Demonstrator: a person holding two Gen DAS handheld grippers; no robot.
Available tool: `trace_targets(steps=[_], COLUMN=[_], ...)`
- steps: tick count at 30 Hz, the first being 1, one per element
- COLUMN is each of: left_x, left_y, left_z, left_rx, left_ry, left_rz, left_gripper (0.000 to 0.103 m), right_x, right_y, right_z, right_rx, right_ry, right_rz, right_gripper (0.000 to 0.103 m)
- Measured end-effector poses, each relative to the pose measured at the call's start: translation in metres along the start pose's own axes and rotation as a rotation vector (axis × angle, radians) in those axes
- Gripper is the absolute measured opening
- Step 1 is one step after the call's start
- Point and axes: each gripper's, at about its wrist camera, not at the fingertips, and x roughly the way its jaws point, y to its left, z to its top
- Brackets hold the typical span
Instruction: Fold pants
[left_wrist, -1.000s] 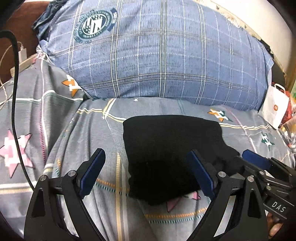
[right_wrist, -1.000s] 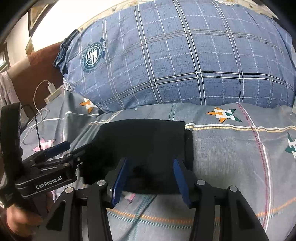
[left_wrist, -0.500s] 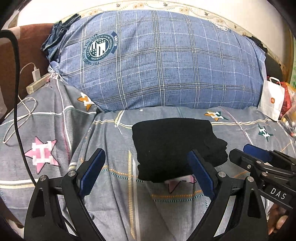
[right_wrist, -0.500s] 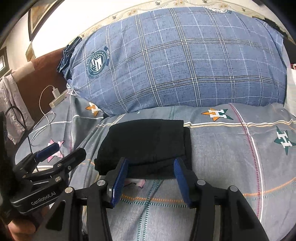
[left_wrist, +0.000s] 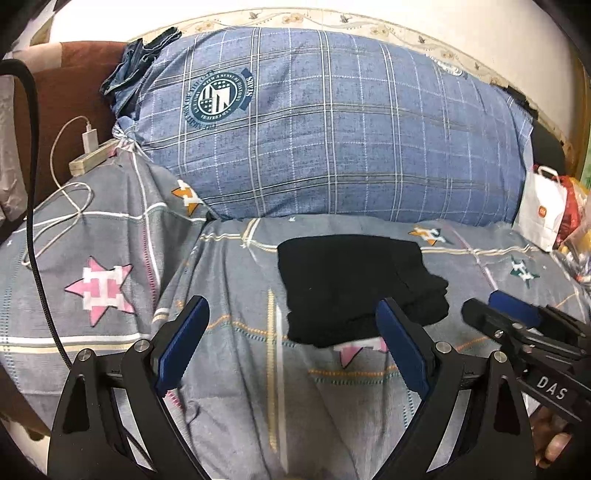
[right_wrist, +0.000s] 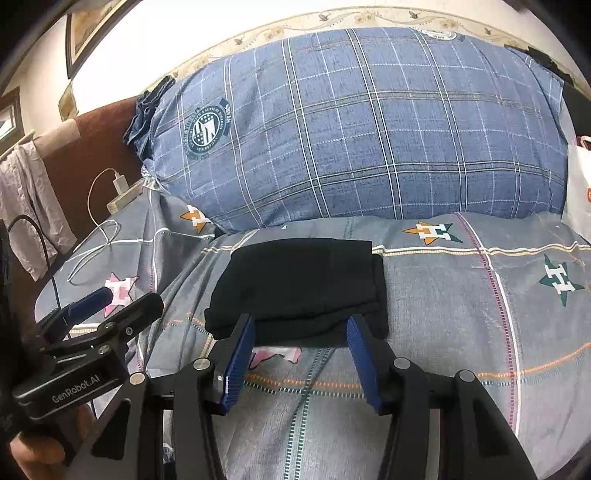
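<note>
The black pants lie folded into a compact rectangle on the grey star-patterned bedsheet, just in front of the big blue plaid pillow. They also show in the right wrist view. My left gripper is open and empty, hovering short of the pants' near edge. My right gripper is open and empty, its fingertips just short of the pants' near edge. The right gripper also shows at the right of the left wrist view; the left gripper shows at the left of the right wrist view.
A large blue plaid pillow fills the back. A power strip with white charger and cable lies at the far left. A white paper bag and clutter stand at the far right.
Both grippers have pulled back and up from the folded pants, which now look smaller and farther away. The pants lie still.
</note>
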Motion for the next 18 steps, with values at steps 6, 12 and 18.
trace_targets(steps=[6,12,18], left_x=[-0.011,-0.017,-0.018], left_y=[-0.001,0.003,0.001], left_z=[-0.005,-0.005,-0.008], left_rx=[0.019,-0.006,0.013], left_ry=[-0.015,-0.018,-0.026], left_rz=[0.032,0.037,0.060], left_gripper=[0.092,0.092,0.092], right_x=[-0.009,-0.011,-0.011], right_y=[0.000,0.004,0.005], right_z=[-0.003,-0.004,-0.006], right_rx=[0.009,0.001,0.002], right_ry=[-0.008,-0.006,0.000], right_rz=[-0.004,0.000,-0.001], right_gripper=[0.050,0.050,0.050])
